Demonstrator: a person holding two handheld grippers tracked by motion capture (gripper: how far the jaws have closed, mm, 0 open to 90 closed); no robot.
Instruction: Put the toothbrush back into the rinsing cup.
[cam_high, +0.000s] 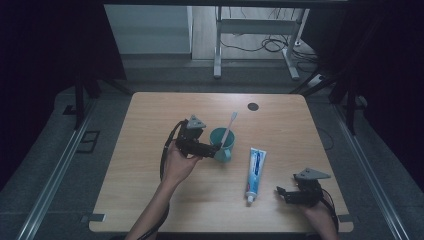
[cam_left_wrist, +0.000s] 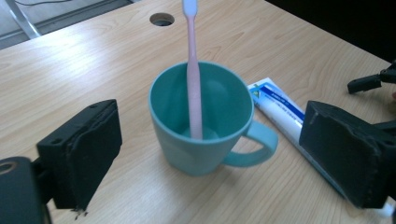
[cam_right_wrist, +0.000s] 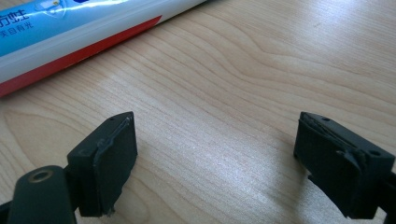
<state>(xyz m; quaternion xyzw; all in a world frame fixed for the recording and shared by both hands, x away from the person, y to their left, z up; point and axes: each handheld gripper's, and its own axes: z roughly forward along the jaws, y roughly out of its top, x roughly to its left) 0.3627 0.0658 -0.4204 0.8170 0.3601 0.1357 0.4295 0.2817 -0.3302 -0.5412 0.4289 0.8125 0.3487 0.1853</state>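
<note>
Toothbrush: a pink plastic toothbrush with a white head (cam_left_wrist: 194, 88) is standing inside a teal ceramic mug with a side handle (cam_left_wrist: 201, 140), its bristle end pointing up and its handle leaning against the far inner wall.
Mug: it is sitting upright near the middle of the light wooden counter (cam_high: 150, 195), its handle turned toward the toothpaste.
Toothpaste: a white and blue toothpaste tube with a red stripe (cam_high: 255, 172) is lying flat on the counter just beside the mug, cap end toward the person, touched by neither gripper.
Left gripper (cam_high: 214, 150): it is hovering at the mug's near side; its jaws are standing wide apart with the mug ahead of them and nothing pressed between the pads.
Right gripper (cam_high: 281, 192): it is resting low over bare wood near the tube's cap end; its jaws are standing open and holding nothing.
Done: the toothbrush appears already placed in the mug.
Left: the tube is lying untouched; judging by the right gripper's position, picking it up is probably the remaining step.
</note>
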